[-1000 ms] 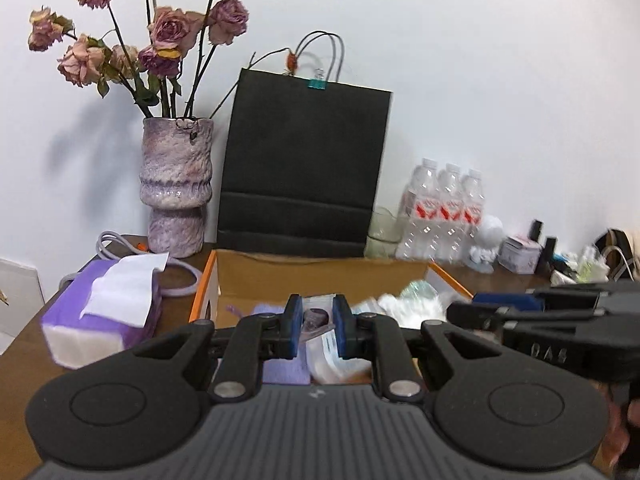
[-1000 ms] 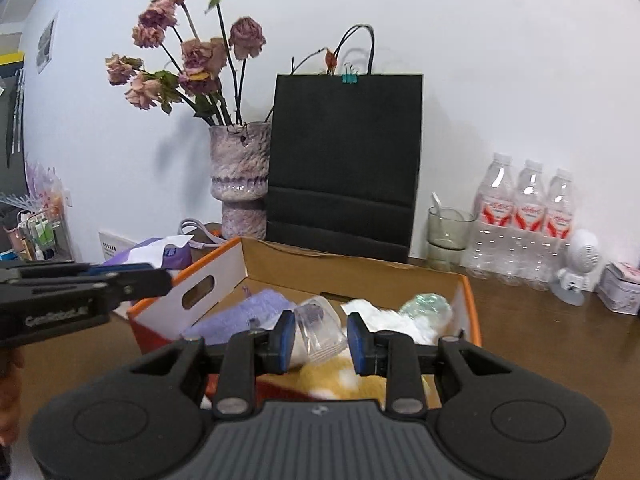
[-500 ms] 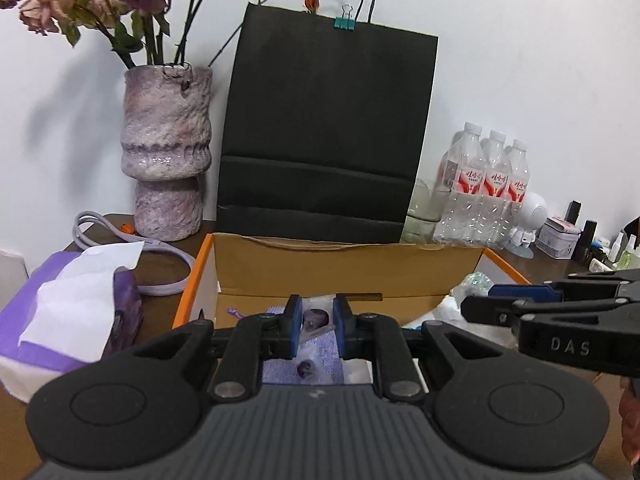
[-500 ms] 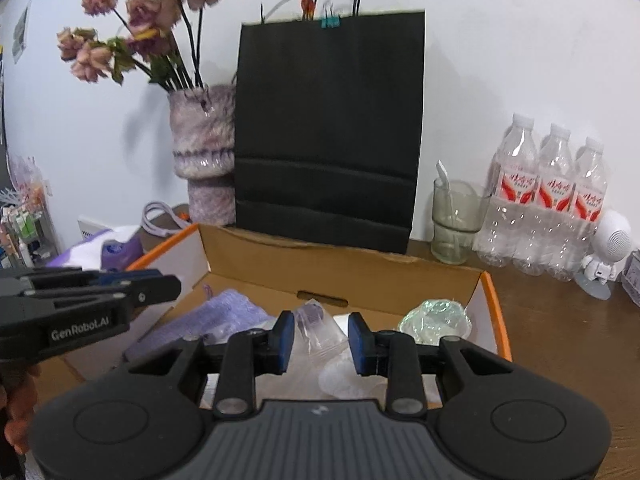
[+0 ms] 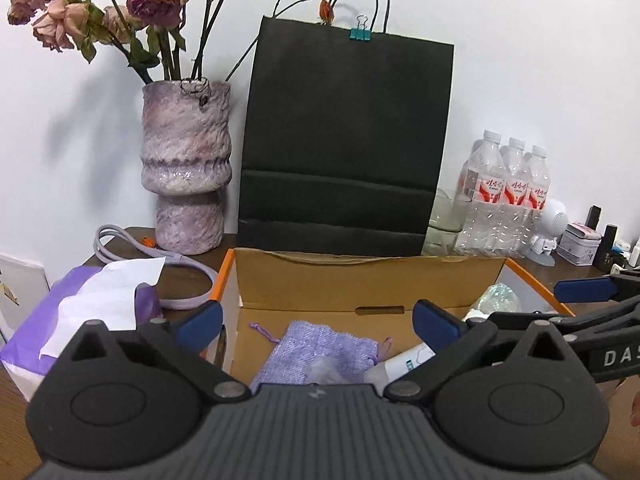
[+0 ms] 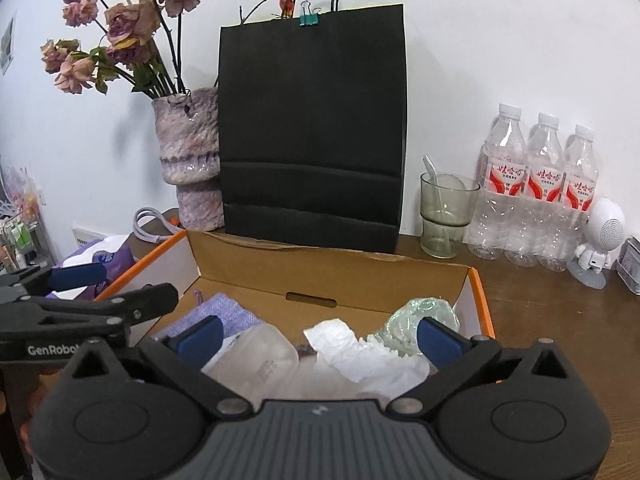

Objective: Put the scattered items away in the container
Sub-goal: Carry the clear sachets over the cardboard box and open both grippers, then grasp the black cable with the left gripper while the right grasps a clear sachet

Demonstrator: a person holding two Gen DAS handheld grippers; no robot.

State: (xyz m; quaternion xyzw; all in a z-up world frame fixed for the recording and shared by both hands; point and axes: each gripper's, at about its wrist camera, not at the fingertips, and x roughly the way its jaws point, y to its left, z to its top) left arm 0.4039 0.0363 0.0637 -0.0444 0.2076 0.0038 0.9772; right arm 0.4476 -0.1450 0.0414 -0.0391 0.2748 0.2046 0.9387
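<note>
Left wrist view: left gripper (image 5: 316, 326) has its jaws opening, spread wide, nothing pinched; pouch (image 5: 320, 360) lies in the box (image 5: 360, 280) just past the gap at 12 o'clock, tube (image 5: 404, 364) at 2 o'clock beside the right finger.
Right wrist view: right gripper (image 6: 318, 338) has its jaws opening, spread wide, nothing pinched; clear case (image 6: 260, 356) sits at 11 o'clock by the left finger, white wad (image 6: 356, 350) at 12 o'clock, green bundle (image 6: 416, 320) at 1 o'clock.
Box contents, counted: one pouch, one tube, one clear case, one white wad, one green bundle.
Behind box: one black bag (image 6: 312, 128) at 12 o'clock, one vase (image 6: 188, 156) at 10 o'clock, three bottles (image 6: 536, 184) at 2 o'clock, one glass (image 6: 446, 216).
Left of box: one tissue pack (image 5: 88, 312).
</note>
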